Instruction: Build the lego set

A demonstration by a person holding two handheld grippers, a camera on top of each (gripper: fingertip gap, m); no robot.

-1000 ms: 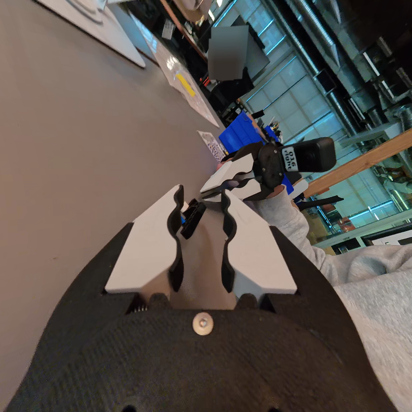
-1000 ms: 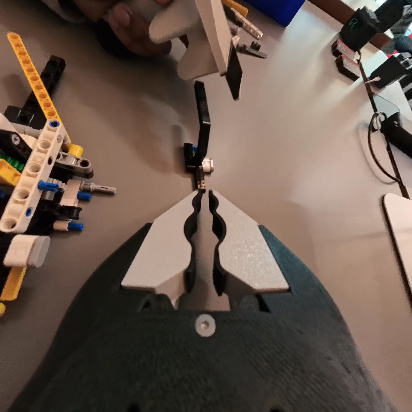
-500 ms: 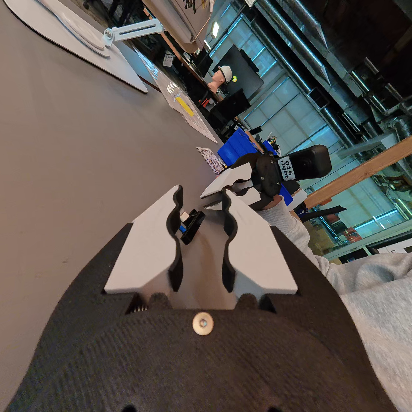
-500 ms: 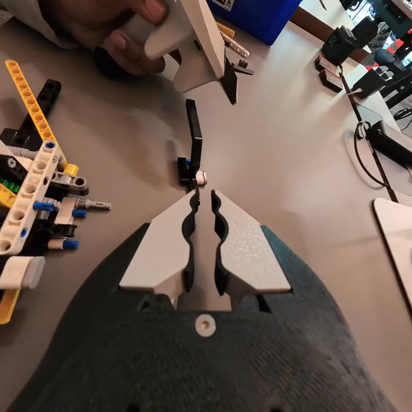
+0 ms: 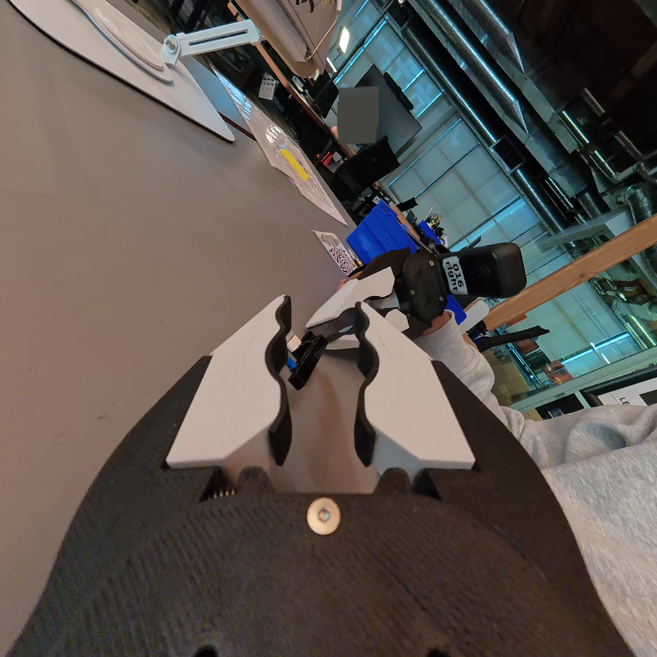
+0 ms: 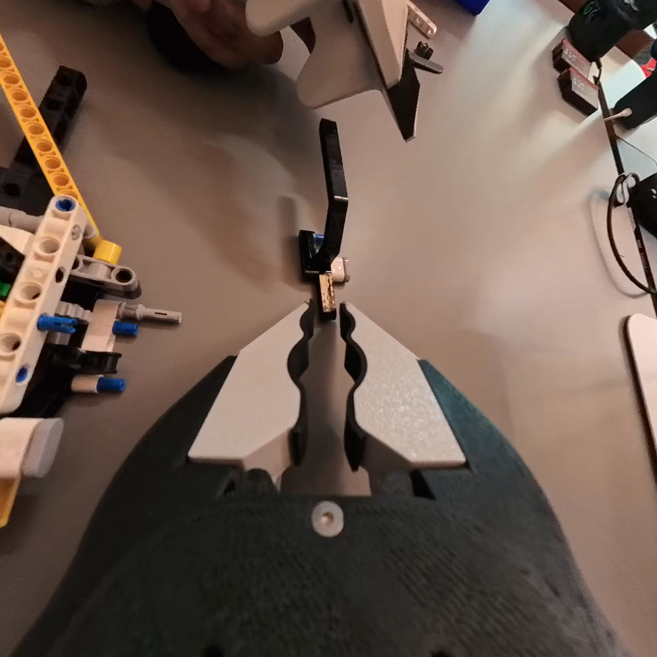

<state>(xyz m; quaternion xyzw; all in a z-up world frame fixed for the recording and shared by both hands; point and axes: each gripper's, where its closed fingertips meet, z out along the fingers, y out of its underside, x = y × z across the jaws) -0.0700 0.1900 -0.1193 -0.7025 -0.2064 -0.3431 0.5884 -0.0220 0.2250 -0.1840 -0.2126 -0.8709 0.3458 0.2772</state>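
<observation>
A half-built lego model [image 6: 46, 284] of white, yellow and black beams with blue pins is sitting at the table's [image 6: 462, 231] left edge. Mid-table, a small black bent-beam assembly [image 6: 329, 220] carrying blue, white and tan pins is lying between both grippers. The right gripper [image 6: 324, 309] is flanking its tan pin [image 6: 327, 297], jaws slightly apart; the left gripper [image 5: 321, 313] is gaping wider.

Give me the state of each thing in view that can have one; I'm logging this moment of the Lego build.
Left tongs: open, empty, around the black bent beam assembly's far end.
Right tongs: open, empty, tips at the tan pin.
Black bent beam assembly: lying loose on the table, ungripped.
Tan pin: sticking out of the assembly's near end.
Partly built model: unfinished, resting at the left, untouched.
</observation>
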